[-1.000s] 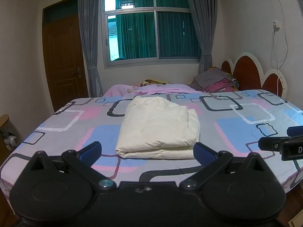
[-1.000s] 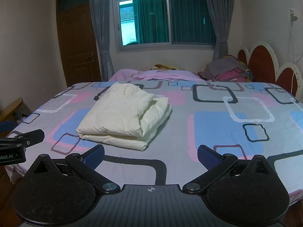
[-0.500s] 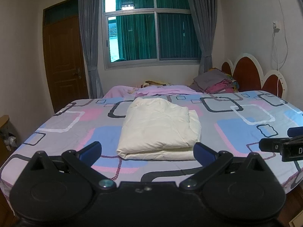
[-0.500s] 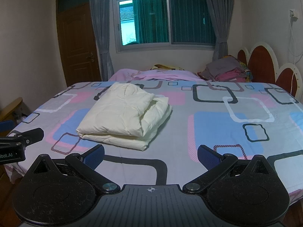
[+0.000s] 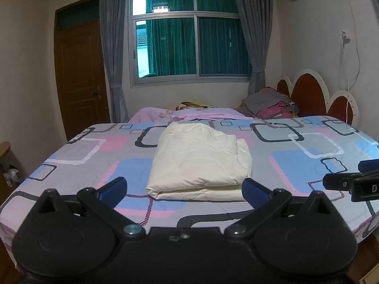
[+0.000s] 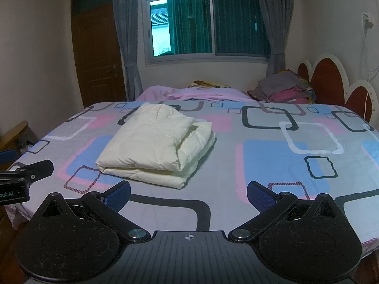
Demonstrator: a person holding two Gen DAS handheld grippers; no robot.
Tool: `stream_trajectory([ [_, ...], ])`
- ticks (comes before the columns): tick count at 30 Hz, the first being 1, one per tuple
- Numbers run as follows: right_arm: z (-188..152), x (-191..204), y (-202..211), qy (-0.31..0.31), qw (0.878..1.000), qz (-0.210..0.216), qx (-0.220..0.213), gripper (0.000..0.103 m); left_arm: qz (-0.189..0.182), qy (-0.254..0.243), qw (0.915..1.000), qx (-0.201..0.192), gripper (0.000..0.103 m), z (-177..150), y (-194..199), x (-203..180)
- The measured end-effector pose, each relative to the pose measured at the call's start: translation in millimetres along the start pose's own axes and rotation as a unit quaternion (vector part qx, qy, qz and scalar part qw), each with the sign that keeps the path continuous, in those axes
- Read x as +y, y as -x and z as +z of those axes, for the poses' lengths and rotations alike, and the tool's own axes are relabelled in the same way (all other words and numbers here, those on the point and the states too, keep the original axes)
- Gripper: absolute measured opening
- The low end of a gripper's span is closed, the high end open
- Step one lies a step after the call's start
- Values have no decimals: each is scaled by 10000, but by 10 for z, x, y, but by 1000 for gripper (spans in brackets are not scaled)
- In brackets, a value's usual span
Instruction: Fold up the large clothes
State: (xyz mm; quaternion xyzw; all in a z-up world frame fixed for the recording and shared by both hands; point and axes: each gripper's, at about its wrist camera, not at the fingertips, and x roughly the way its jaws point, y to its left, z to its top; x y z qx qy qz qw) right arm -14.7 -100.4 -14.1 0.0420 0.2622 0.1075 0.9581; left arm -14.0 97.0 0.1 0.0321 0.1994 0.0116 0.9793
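Cream garment (image 5: 199, 161) is seen folded into a thick bundle on the patterned bed (image 5: 296, 161).
The left gripper (image 5: 184, 190) and right gripper (image 6: 188, 193) are held spread wide and empty at the near edge of the bed, just short of the bundle; a stack of clothes (image 6: 281, 90) is piled by the headboard (image 6: 327, 82).

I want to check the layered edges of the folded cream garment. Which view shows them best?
The right wrist view: the folded cream garment shows its front edge and stacked right-side layers. The left wrist view sees it head-on, mostly top and front edge.
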Motion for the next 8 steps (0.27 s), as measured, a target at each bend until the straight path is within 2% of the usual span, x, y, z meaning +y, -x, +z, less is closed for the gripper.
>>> stream_trajectory([
  [8, 18, 6, -9, 7, 10000, 7, -18, 103, -16, 6, 10000, -51, 103, 3, -7, 24],
])
